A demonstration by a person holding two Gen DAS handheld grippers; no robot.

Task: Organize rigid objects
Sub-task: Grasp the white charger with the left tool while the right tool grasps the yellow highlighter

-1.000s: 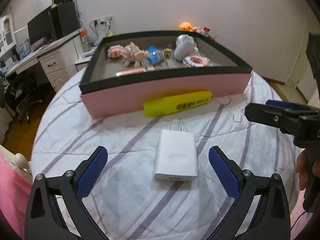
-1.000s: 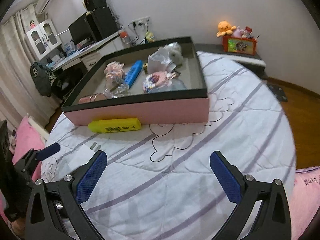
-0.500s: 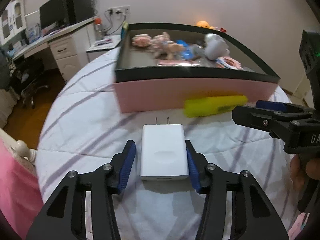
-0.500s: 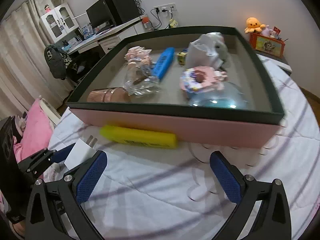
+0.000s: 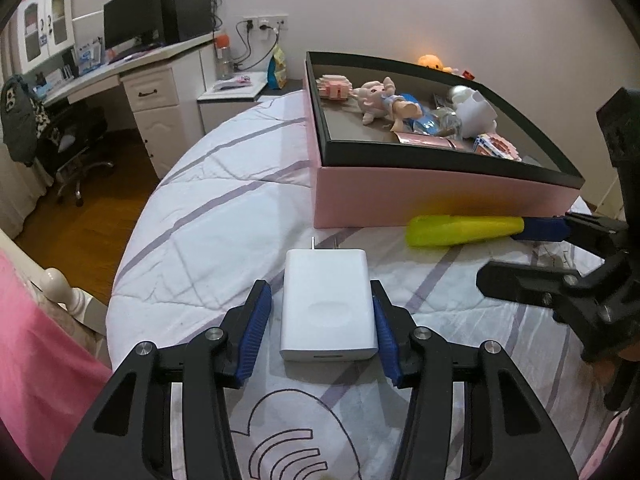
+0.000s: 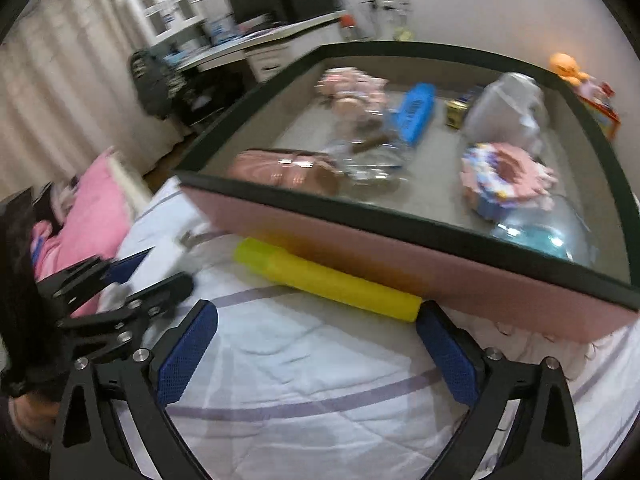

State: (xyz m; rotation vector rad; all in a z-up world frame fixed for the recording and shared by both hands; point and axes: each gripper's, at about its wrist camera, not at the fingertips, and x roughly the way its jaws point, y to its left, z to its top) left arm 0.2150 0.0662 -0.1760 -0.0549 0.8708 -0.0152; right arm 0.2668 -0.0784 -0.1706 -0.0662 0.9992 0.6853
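Observation:
A white plug charger [image 5: 328, 312] lies on the striped bedspread, prongs toward the box. My left gripper [image 5: 320, 320] is shut on it, blue pads at both its sides. A yellow bar-shaped item [image 6: 328, 280] lies along the front wall of the pink box [image 6: 400, 256]. My right gripper [image 6: 318, 308] is open wide just in front of the yellow item, its right fingertip by the item's end; nothing is held. In the left wrist view the yellow item [image 5: 464, 230] has the right gripper [image 5: 516, 256] at its right end. The right wrist view is blurred.
The pink box [image 5: 440, 200] with a dark rim holds several toys, a blue case and a pink brick model [image 6: 504, 184]. A desk with monitor [image 5: 132, 28] stands beyond the bed's left edge. A pink pillow [image 6: 96, 208] lies at the left.
The left jaws went from wide open to closed around the charger. The right gripper moved in toward the box until the yellow item lay just before its fingertips.

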